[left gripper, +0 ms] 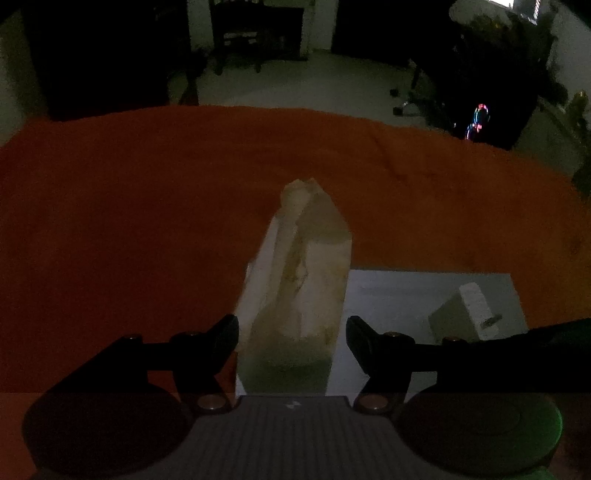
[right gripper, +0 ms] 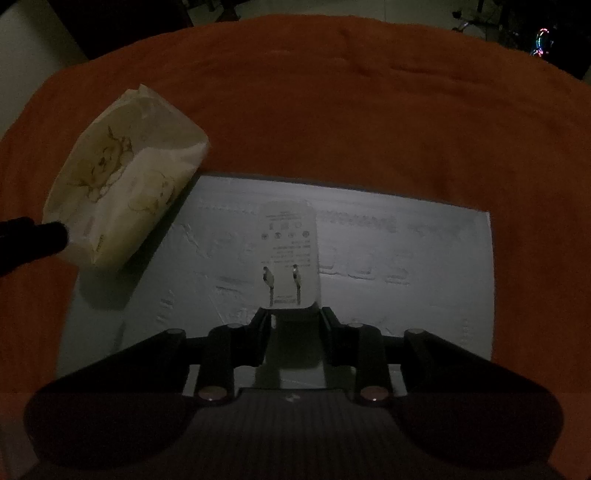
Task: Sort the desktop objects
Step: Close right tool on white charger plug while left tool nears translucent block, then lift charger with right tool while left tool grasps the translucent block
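The right gripper (right gripper: 292, 317) is clamped on the white charger (right gripper: 288, 254), held prongs-up above the middle of the white board (right gripper: 424, 295). The left gripper (left gripper: 292, 332) is closed around a tissue pack (left gripper: 295, 280), seemingly lifted over the board's left edge, presumably for sorting onto it.

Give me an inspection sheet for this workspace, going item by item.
Surface: orange cloth with a white board on it.
Job's things: tissue pack in the left claw; white charger, prongs up, in the right claw over the board.
Clutter: nothing seen.
Grippers: left shut on the pack, right shut on the charger.
Cables: nothing seen.
Surroundings: dim room, dark chair, colored lights.
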